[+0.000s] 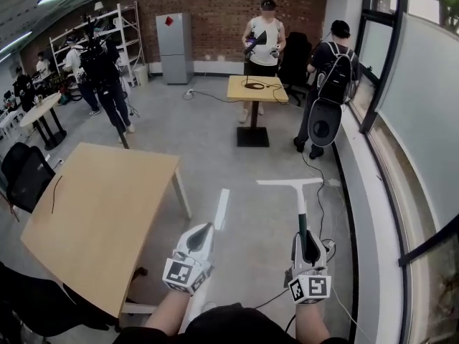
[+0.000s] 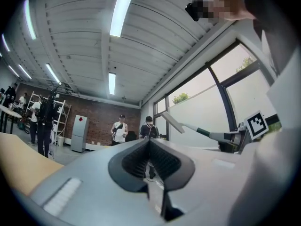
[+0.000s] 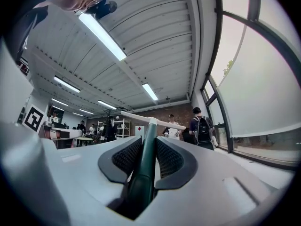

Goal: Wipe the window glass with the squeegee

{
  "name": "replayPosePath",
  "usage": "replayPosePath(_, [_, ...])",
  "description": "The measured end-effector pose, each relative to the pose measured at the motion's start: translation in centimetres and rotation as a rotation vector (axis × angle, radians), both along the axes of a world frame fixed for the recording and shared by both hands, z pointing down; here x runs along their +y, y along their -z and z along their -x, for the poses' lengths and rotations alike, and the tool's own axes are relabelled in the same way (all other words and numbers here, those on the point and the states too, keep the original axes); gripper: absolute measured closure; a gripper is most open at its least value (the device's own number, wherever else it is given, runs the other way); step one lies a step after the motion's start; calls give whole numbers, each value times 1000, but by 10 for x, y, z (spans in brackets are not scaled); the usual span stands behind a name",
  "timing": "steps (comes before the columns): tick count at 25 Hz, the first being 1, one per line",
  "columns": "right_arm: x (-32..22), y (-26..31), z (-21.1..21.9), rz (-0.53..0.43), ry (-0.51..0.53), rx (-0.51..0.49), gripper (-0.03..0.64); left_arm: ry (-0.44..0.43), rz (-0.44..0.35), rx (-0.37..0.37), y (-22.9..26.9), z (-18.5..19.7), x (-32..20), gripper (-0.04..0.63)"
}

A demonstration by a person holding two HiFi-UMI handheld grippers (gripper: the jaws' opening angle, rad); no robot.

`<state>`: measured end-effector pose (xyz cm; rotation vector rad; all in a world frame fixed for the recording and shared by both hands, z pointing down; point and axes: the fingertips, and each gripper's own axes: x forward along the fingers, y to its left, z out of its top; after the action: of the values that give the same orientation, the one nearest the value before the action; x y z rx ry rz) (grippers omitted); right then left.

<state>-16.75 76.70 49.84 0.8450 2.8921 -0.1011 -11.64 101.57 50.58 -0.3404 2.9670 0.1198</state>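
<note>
Right gripper [image 1: 304, 236] jaws tight on squeegee [image 1: 302, 203] handle, grip end hidden; left gripper [image 1: 204, 229] jaws seemingly together.

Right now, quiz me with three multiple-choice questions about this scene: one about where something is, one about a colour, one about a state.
1. The wooden table lies:
A) to the person's left
B) to the person's right
C) behind the person

2. The handle of the squeegee is:
A) red
B) green
C) yellow

3. The left gripper is:
A) wide open
B) shut on the squeegee
C) shut and empty

Answers:
1 A, the table fills the left side of the head view.
2 B, the dark green handle sits between the jaws of the right gripper.
3 C, its jaws meet with nothing between them.
</note>
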Motion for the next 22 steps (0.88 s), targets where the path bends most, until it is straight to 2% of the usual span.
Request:
replayPosePath(11, [-157,11,-40,-33,-238,-15,518,-234,-30,1,5,20,-149,597])
replayPosePath(17, [-248,9,-70,-37,-368,-8,518,-366,-33,-19,8,19,-244,597])
replayPosePath(22, [-317,13,-99,-82,-474,-23,518,-478,-50,-27,13,15,-325,597])
